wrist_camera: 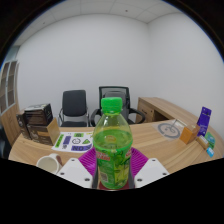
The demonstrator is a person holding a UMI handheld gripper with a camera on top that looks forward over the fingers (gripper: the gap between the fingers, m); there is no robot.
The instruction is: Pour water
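Gripper (112,176) is closed on the bottle (113,148): both fingers (78,172) press its sides, magenta pads against the lower body. Bottle is green, upright, green cap (114,104) on. It looks lifted clear of the table (165,148), though its base is hidden, so can't confirm.

So: grasp done, pour not started. No tilt, no water moving. Cap looks shut, so judging from this it may need to come off first.

Just beyond the fingers, left of the bottle, a white bowl-like thing (48,160) sits on the table, possibly the target; can't see into it. Behind that, a tray (72,141) with small items. Right of the bottle, a purple box (204,120) and some clutter too small to name.

Further back: two black chairs (74,106), a dark box (35,120) on the left, white wall.

Left to do: get over the receiver, tilt, pour, set down.
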